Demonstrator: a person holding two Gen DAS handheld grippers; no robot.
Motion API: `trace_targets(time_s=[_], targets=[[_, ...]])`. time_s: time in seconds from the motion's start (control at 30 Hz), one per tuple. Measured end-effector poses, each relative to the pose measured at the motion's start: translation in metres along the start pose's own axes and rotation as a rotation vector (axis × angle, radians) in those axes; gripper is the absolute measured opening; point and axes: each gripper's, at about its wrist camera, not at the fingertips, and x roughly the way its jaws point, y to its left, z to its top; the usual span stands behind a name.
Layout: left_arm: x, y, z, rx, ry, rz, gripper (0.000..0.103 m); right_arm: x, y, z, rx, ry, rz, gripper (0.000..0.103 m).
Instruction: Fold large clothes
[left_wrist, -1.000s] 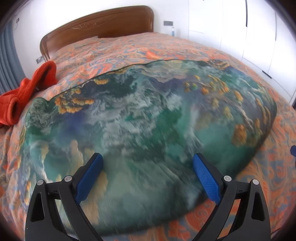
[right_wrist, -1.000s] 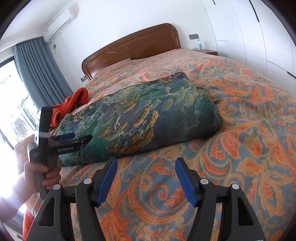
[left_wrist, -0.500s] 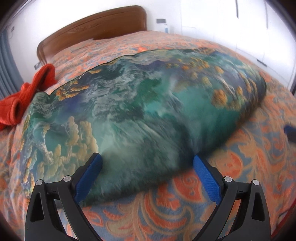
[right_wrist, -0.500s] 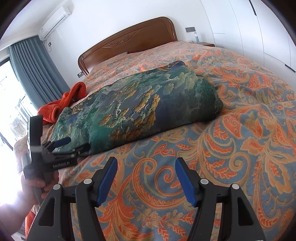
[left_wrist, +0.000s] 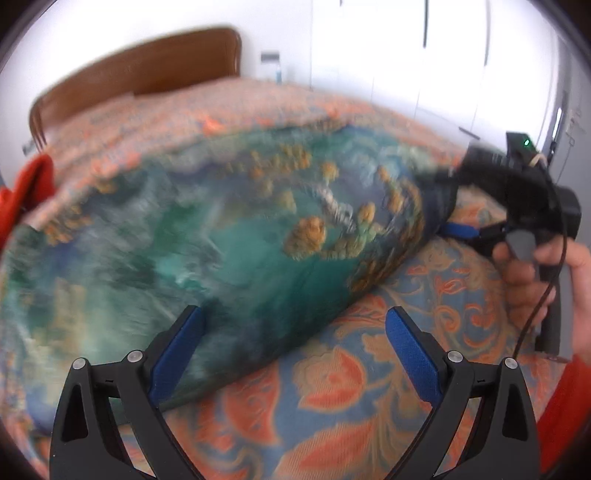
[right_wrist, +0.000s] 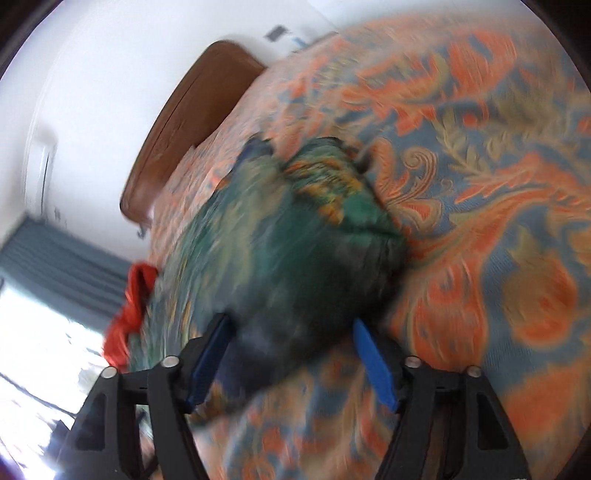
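Since a second ago my right gripper has rolled and dropped in on the folded green garment, so its near end now sits between my right fingers. Those fingers are opening, straddling the bundle's dark end; blur keeps me from telling whether the pads press on it. My left gripper has slid toward the bundle's near edge, fingers spread wide and gripping nothing, with the left pad over the cloth and the right pad over bare bedspread.

No containers are in sight.

From my left wrist view, my right hand shows at 3 o'clock, wrapped around the black gripper body, whose blue pad pokes under the garment's right end, and a red sleeve sits at 4 o'clock. That view also shows white wardrobe doors at 1 o'clock. My right wrist view, tilted hard, shows instead a blue-grey curtain and a bright window at 8 to 9 o'clock.

Both views show the garment lying on the bed's orange and blue patterned bedspread, a brown wooden headboard beyond it, and a crumpled red cloth just past the bundle's far left end.
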Motion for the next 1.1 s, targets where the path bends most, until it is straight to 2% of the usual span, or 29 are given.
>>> trace_targets(time_s=[0.07, 0.2, 0.23, 0.27, 0.3, 0.33, 0.37, 0.47, 0.6, 0.67, 0.73, 0.83, 0.97, 1.1], targets=[[0.014, -0.004, -0.002, 0.016, 0.029, 0.022, 0.101, 0.011, -0.008, 0.008, 0.077, -0.016, 0.015, 0.088], [0.016, -0.014, -0.007, 0.069, 0.048, 0.038, 0.102, 0.021, -0.007, 0.011, 0.134, -0.056, 0.004, 0.089], [0.014, -0.013, -0.008, 0.074, 0.052, 0.032, 0.102, 0.021, -0.005, 0.011, 0.129, -0.076, 0.004, 0.082], [0.01, -0.012, -0.009, 0.076, 0.057, 0.023, 0.102, 0.02, -0.003, 0.011, 0.12, -0.096, 0.004, 0.065], [0.003, -0.01, -0.009, 0.069, 0.063, 0.007, 0.101, 0.019, 0.002, 0.01, 0.085, -0.109, -0.012, 0.06], [-0.004, -0.007, -0.009, 0.059, 0.064, -0.003, 0.101, 0.016, 0.006, 0.008, 0.056, -0.117, -0.024, 0.052], [-0.012, -0.002, -0.009, 0.039, 0.063, -0.021, 0.101, 0.012, 0.014, 0.005, 0.003, -0.137, -0.038, 0.044], [-0.036, 0.013, -0.002, -0.015, 0.047, -0.037, 0.1, -0.002, 0.043, -0.003, -0.155, -0.187, -0.079, 0.034], [-0.074, 0.028, 0.022, -0.06, -0.019, -0.041, 0.1, -0.021, 0.09, -0.016, -0.382, -0.259, -0.112, 0.032], [-0.092, 0.031, 0.035, -0.082, -0.045, -0.061, 0.1, -0.028, 0.108, -0.025, -0.461, -0.285, -0.118, 0.032], [-0.105, 0.034, 0.054, -0.104, -0.056, -0.113, 0.101, -0.037, 0.124, -0.037, -0.531, -0.312, -0.123, 0.032], [-0.113, 0.032, 0.083, -0.103, -0.045, -0.172, 0.101, -0.048, 0.145, -0.057, -0.635, -0.349, -0.132, 0.032], [-0.106, 0.017, 0.128, -0.035, 0.006, -0.242, 0.101, -0.056, 0.179, -0.093, -0.856, -0.4, -0.144, 0.032], [-0.097, 0.009, 0.152, -0.005, 0.049, -0.236, 0.101, -0.059, 0.208, -0.134, -1.067, -0.424, -0.138, 0.032]])
